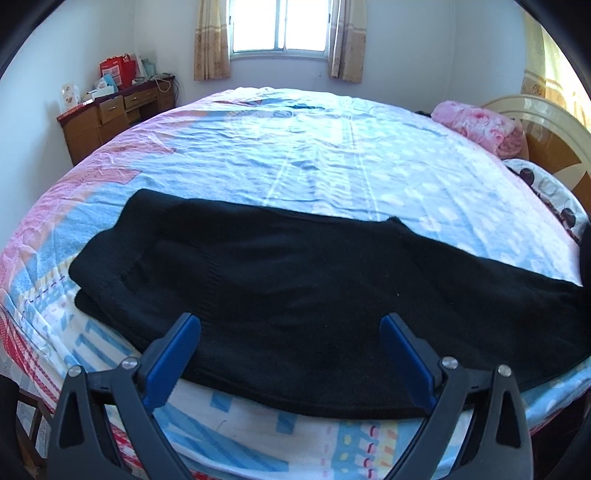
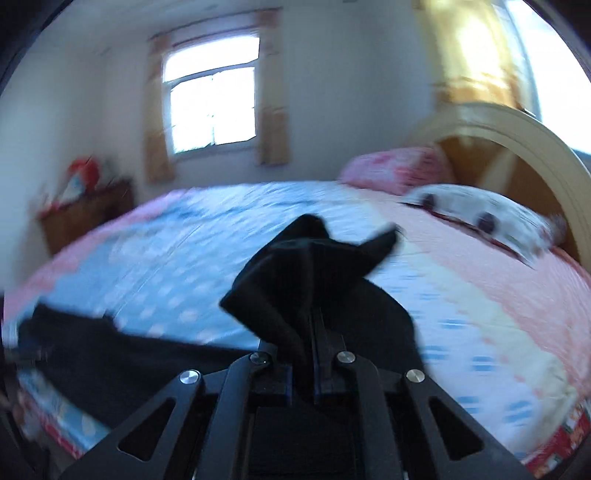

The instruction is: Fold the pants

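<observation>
Black pants (image 1: 295,280) lie flat across the near part of the bed, waistband end at the left, legs running off to the right. My left gripper (image 1: 290,328) is open, its blue pads (image 1: 177,354) spread wide just above the pants' near edge. My right gripper (image 2: 304,354) is shut on a bunched end of the black pants (image 2: 306,269), which stands up from the jaws above the bed; the rest of the pants (image 2: 110,354) trails down to the left. The right wrist view is motion-blurred.
The bed (image 1: 314,147) has a blue, pink and white patterned sheet. A pink quilt (image 1: 476,123) and a spotted pillow (image 1: 546,192) lie by the headboard (image 1: 546,125) at right. A wooden desk (image 1: 110,114) with clutter stands at the far left, under a window (image 1: 280,26).
</observation>
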`<action>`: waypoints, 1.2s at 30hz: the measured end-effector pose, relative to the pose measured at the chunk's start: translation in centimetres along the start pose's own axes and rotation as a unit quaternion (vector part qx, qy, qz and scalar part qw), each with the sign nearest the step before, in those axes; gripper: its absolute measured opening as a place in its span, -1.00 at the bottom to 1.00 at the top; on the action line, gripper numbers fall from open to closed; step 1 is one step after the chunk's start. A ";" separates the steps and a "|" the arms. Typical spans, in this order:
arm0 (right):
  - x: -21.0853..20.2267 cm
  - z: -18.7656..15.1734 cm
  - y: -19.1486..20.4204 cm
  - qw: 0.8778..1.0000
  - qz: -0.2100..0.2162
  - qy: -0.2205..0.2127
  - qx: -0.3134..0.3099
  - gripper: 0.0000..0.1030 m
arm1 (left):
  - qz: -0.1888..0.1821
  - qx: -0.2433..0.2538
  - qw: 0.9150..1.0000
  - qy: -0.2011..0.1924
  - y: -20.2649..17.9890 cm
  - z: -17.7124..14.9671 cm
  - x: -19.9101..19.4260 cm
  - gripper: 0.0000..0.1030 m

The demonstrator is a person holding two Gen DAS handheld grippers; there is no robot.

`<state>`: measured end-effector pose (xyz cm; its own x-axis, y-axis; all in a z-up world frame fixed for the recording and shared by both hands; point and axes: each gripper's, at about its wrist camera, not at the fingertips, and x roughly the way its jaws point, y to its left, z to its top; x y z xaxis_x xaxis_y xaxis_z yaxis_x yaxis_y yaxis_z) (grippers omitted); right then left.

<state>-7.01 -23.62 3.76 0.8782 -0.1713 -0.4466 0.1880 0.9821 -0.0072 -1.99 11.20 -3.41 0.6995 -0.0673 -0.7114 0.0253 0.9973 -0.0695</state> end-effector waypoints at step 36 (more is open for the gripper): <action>4.8 -10.8 20.2 0.933 0.020 0.003 -0.360 -0.74 | -0.005 -0.045 0.999 -0.023 4.4 0.7 -1.5 0.94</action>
<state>-3.73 -3.75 -8.23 0.8749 -0.1354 -0.4650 -0.1912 0.7855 -0.5885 -2.39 15.76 -2.15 0.7322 -0.0730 -0.6771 -0.0303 0.9898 -0.1394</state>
